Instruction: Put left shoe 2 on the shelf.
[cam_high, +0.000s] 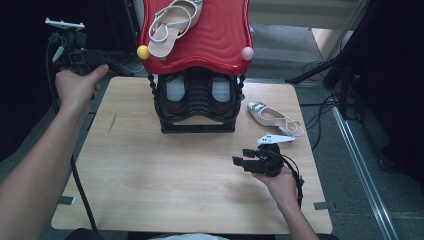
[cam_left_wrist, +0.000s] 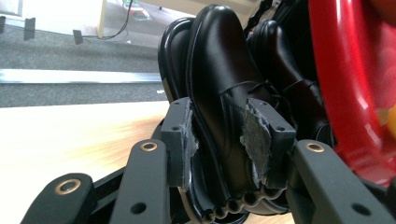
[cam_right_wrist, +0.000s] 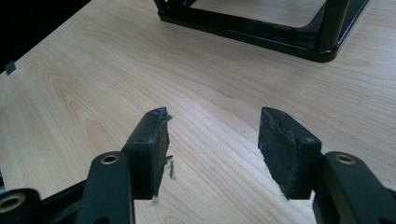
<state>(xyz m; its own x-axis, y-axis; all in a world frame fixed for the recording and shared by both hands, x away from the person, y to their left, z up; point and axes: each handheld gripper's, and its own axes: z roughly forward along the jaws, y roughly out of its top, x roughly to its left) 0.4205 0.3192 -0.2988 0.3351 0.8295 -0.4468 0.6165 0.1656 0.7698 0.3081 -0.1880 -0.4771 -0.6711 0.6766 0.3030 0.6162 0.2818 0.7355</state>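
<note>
Left gripper (cam_left_wrist: 229, 140) w/ fingers (cam_left_wrist: 180, 140) set either side of a black shoe (cam_left_wrist: 219, 88), pads against its sole edge and upper, i.e. gripping it. Shoe stood toe-up, w/ a second black shoe (cam_left_wrist: 289, 79) just behind it, both beside the red curved top (cam_left_wrist: 341, 79) of the shoe rack. In the high view the left gripper (cam_high: 107, 56) was held at the rack's (cam_high: 197, 107) left side, off the table (cam_high: 150, 175) edge, level w/ the red shelf (cam_high: 220, 35). On that shelf lay a pale strappy sandal (cam_high: 172, 25); its mate (cam_high: 272, 117) lay on the table just right of the rack's base. Right gripper (cam_high: 240, 161) hovered over the table in front of the rack, to the right of centre; its fingers (cam_right_wrist: 149, 144) stood apart, open, holding nothing, w/ bare wood between them and the rack's black base frame (cam_right_wrist: 261, 32) beyond.
</note>
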